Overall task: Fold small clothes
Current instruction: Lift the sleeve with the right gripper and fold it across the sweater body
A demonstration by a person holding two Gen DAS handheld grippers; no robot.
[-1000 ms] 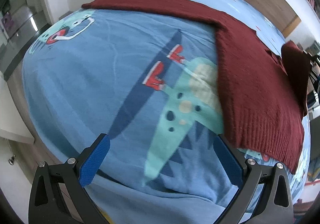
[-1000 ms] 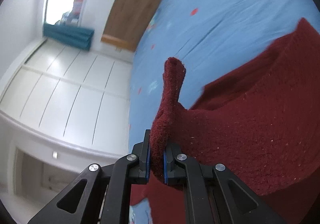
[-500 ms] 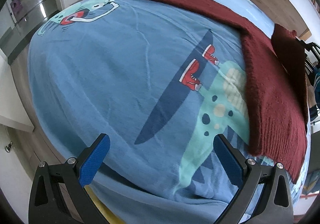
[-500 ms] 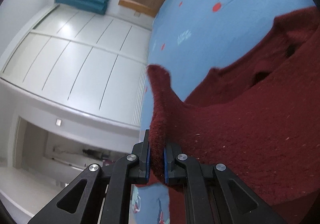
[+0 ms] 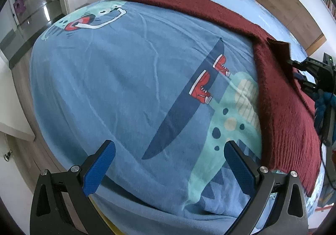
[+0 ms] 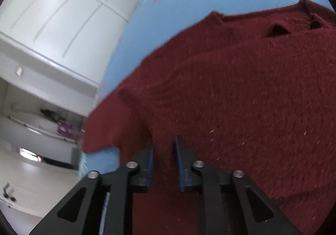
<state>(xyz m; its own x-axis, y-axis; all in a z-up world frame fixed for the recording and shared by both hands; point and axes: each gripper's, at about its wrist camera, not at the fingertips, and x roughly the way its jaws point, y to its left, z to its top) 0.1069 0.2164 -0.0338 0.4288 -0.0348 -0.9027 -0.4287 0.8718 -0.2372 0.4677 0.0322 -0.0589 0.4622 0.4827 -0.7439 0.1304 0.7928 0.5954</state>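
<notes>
The dark red knitted sweater (image 5: 279, 96) lies spread on the blue cartoon-print bedcover (image 5: 130, 79), one long part running toward the far edge of the bed and a folded-over portion resting on the body near the collar. The right gripper (image 6: 163, 151) has just been opening; its blue pads now stand narrowly apart with knit between them, seemingly no longer pinched. The risk is that the fuzzy wool clings to a pad as this claw backs off, dragging the laid part out of line or flipping it open again. The left gripper (image 5: 168, 163) hovers wide open and empty over bare bedcover, well apart from the sweater's ribbed hem (image 5: 294, 151), so nothing pins the garment if it shifts, and it could slide on the smooth cover
</notes>
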